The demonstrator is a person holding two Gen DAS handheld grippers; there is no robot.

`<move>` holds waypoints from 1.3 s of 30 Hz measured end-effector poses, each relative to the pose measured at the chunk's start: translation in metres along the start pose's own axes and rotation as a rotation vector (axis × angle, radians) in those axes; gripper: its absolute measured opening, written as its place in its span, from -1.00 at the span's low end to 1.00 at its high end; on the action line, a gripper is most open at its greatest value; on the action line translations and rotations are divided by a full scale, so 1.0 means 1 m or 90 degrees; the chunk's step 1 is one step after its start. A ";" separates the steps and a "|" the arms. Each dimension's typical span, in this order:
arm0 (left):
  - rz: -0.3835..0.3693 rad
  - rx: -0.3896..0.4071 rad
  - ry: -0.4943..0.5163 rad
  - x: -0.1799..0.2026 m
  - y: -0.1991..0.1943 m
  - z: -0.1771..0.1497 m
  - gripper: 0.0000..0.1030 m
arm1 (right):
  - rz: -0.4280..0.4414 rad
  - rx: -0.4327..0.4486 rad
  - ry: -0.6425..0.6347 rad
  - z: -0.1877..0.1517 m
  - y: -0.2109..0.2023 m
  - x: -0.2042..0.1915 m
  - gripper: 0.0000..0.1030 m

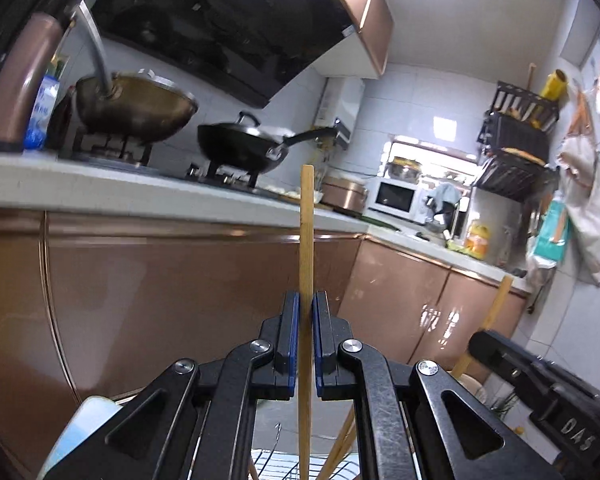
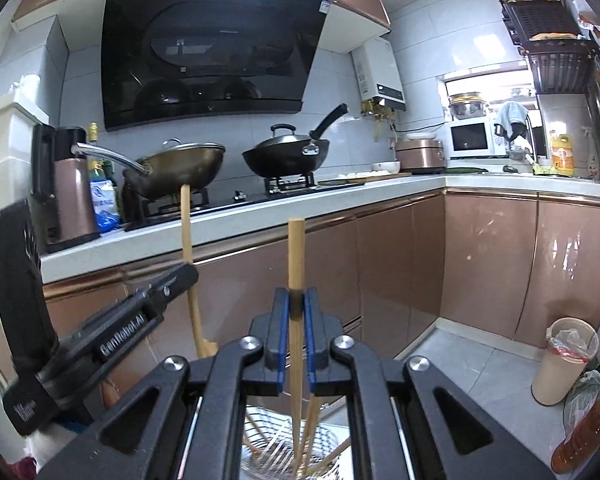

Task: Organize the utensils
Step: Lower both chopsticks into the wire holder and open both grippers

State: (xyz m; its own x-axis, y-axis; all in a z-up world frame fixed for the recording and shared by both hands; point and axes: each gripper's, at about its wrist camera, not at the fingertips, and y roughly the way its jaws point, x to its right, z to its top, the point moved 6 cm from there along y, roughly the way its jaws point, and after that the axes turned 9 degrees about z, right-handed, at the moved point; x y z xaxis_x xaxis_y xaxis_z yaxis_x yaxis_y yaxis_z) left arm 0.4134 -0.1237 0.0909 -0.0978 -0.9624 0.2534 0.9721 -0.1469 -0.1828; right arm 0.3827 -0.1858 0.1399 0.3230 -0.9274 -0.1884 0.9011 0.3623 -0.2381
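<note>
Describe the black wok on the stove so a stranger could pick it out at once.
Find the big black range hood; the stove lies beneath it. Two woks stand there: the black wok is the right-hand one, with a long black handle, unlike the brassy wok beside it.

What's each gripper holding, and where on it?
Left gripper is shut on a bamboo chopstick, mid-shaft. Right gripper is shut on another bamboo chopstick, also mid-shaft. Both stand upright.

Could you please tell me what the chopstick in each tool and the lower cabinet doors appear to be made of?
Left tool's chopstick: pale tan, matte, square-ended, so probably bamboo or wood. Right tool's chopstick: same look, likely the same. Cabinet doors: glossy copper-brown panels with sharp reflections, perhaps lacquer or acrylic; I can't say which.
</note>
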 end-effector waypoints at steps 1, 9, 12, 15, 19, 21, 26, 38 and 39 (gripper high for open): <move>0.010 0.002 0.002 -0.001 0.003 -0.008 -0.88 | 0.002 0.003 0.006 -0.006 0.003 0.004 -0.87; 0.071 0.001 0.044 -0.002 0.019 -0.059 -0.87 | 0.005 -0.003 0.030 -0.052 0.020 0.016 -0.87; 0.081 -0.020 0.047 -0.006 0.024 -0.074 -0.87 | 0.000 -0.017 0.029 -0.069 0.024 0.014 -0.87; 0.093 -0.030 0.058 -0.010 0.023 -0.083 -0.87 | -0.003 -0.029 0.029 -0.082 0.025 0.013 -0.87; 0.105 -0.037 0.071 -0.014 0.019 -0.088 -0.87 | -0.007 -0.041 0.033 -0.092 0.021 0.010 -0.85; 0.107 -0.042 0.073 -0.016 0.016 -0.089 -0.82 | -0.007 -0.044 0.035 -0.095 0.019 0.009 -0.85; 0.109 -0.045 0.083 -0.016 0.003 -0.086 -0.46 | -0.017 -0.050 0.037 -0.096 0.005 0.003 -0.84; 0.104 -0.013 0.106 -0.017 -0.073 -0.059 -0.03 | -0.050 -0.028 0.059 -0.085 -0.058 -0.013 -0.84; 0.105 -0.013 0.109 -0.018 -0.079 -0.059 0.01 | -0.054 -0.028 0.061 -0.085 -0.062 -0.013 -0.84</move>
State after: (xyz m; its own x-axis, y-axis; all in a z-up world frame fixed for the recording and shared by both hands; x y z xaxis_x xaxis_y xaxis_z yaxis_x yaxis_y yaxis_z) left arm 0.3261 -0.1082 0.0451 0.0255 -0.9982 0.0547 0.9738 0.0124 -0.2273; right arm 0.2976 -0.1882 0.0760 0.2152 -0.9426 -0.2555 0.9099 0.2886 -0.2981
